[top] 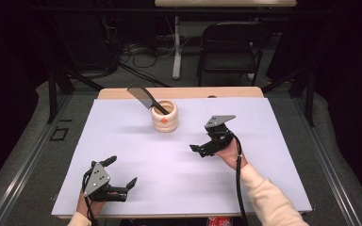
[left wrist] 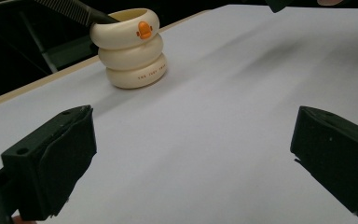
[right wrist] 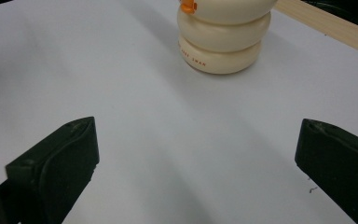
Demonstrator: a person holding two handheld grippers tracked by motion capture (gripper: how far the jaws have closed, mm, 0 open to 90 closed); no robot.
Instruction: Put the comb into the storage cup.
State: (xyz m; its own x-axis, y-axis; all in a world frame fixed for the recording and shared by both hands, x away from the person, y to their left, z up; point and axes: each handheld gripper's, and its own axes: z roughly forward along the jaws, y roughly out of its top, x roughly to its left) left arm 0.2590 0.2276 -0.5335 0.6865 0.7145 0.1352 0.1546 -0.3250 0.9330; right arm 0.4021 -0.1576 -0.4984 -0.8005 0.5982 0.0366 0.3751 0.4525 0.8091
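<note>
room dim | grey floor — cables | black folding chair

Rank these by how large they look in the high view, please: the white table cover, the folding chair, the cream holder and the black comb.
1. white table cover
2. folding chair, though it stands farther from the camera, so its true size is unsure
3. cream holder and black comb: about alike, and part of the comb is hidden inside the holder, so no ranking.

Your right gripper view cuts the cream holder off at its top ring. The comb's lower end is hidden inside that holder. Small lettering on its bottom ring is unreadable.
</note>
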